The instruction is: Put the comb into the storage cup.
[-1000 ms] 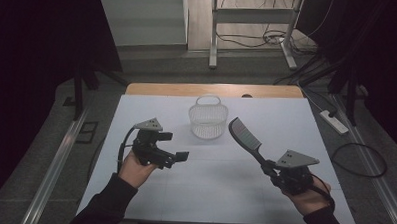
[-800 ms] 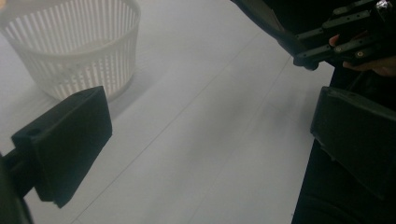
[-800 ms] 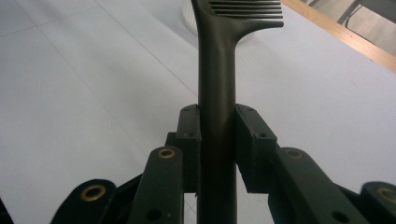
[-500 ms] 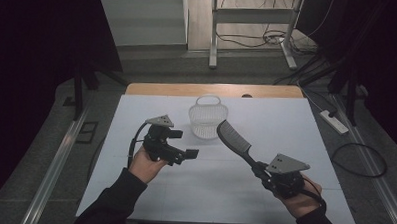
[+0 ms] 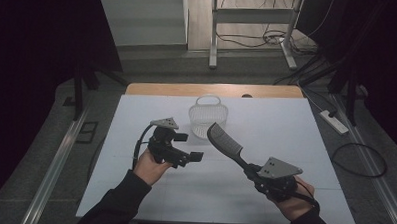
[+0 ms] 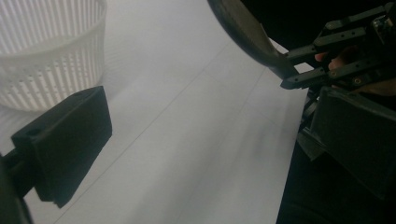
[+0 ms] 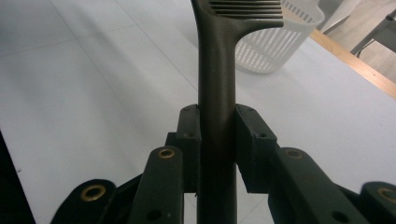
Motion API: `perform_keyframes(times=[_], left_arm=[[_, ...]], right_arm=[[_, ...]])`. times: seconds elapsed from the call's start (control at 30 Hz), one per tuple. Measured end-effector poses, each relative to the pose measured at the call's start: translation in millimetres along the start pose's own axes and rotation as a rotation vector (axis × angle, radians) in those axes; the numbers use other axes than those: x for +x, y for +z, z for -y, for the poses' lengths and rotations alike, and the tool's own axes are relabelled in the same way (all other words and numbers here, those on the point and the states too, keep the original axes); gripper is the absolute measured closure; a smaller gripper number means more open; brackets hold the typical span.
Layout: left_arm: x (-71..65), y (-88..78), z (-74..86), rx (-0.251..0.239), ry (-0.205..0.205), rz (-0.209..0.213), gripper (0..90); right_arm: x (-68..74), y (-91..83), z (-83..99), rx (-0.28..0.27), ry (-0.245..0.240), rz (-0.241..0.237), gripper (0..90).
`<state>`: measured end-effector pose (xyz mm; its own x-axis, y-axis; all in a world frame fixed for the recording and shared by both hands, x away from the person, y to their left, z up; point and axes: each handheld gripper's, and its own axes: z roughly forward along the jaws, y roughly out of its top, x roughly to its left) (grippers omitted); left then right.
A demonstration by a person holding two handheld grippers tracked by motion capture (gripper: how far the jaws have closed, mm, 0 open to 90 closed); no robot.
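The dark plastic comb with a long handle [image 7: 217, 107] sits between the two jaws of the right gripper [image 7: 217, 140] — both pads press on its handle, so it is grasped. Its toothed head [image 5: 223, 138] points up toward the one white ribbed plastic basket [image 5: 207, 121] on the white table [image 5: 286, 125], above the surface. The top of the comb is cut off in the right gripper view. The left gripper [image 5: 185, 147] holds nothing — its jaws stand apart.
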<state>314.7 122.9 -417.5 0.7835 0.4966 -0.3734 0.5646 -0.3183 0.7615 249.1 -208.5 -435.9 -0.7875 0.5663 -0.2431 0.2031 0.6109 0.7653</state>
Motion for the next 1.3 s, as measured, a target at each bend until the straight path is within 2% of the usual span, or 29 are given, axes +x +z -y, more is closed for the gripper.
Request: perform_keyframes(times=[0.57, 0.87, 0.97, 1.03, 1.13, 1.3], left_arm=[[-3.5, 11.3, -1.4, 0.006, -0.033, 0.078, 0.0], [-4.4, 14.9, -3.2, 0.018, -0.051, 0.102, 0.0], [-5.9, 14.7, -3.9, 0.032, -0.048, 0.092, 0.3], [-6.5, 13.5, -4.1, 0.031, -0.056, 0.079, 8.7], [-4.3, 11.2, -3.8, 0.022, -0.092, 0.105, 25.7], [-1.2, 11.3, -3.2, 0.024, -0.145, 0.158, 49.0]], right_arm=[[20.2, 7.9, -7.8, -0.03, -0.039, -0.034, 72.1], [25.1, 8.8, -9.4, -0.04, -0.048, -0.039, 72.1], [25.4, 9.0, -9.4, -0.041, -0.05, -0.038, 72.1], [25.3, 9.0, -9.4, -0.042, -0.051, -0.036, 72.1], [25.0, 9.2, -9.1, -0.039, -0.052, -0.035, 72.1], [25.7, 10.2, -8.9, -0.041, -0.054, -0.032, 72.1]])
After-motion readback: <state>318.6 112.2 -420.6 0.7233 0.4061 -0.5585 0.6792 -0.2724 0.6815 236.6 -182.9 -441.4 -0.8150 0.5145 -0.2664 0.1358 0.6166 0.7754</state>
